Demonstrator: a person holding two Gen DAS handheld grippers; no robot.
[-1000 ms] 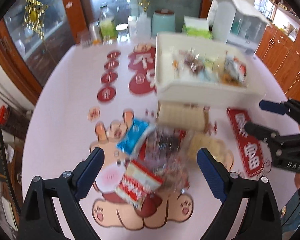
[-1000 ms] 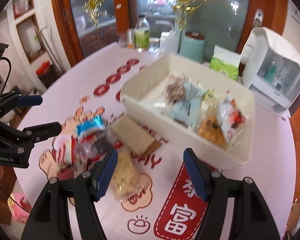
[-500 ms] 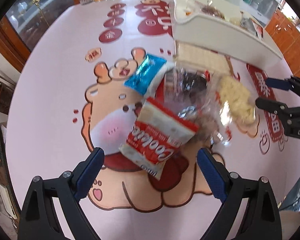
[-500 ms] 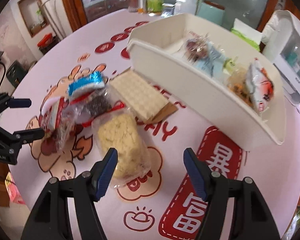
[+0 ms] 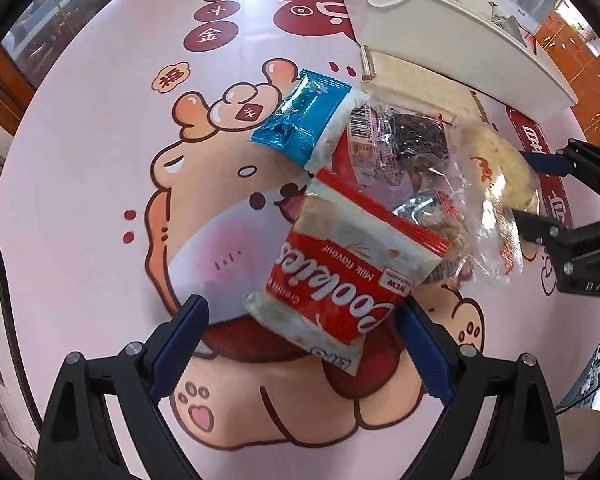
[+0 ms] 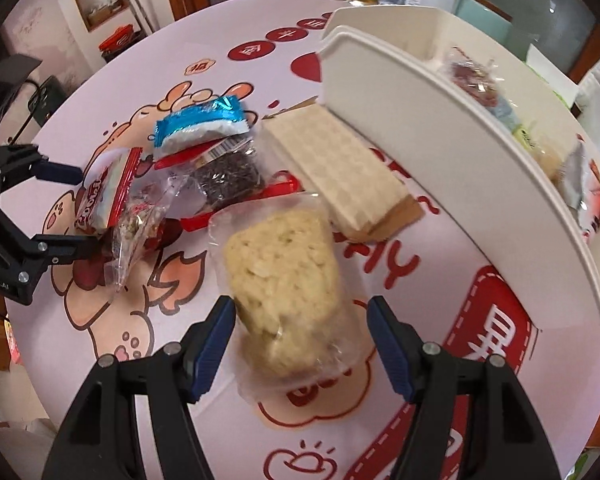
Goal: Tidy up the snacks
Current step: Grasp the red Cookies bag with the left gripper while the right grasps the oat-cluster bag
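We see snack pile on desk (image 5: 80,200), just beside white bin (image 6: 440,152). Left gripper (image 5: 302,344) fingers released, spread either side of red cookie packet (image 5: 340,280), not pressing it. Right gripper (image 6: 302,340) fingers released, straddling pale rice-cake packet (image 6: 284,276). Wafer pack (image 6: 340,172) touches bin wall; blue packet (image 5: 300,116) farther from bin.
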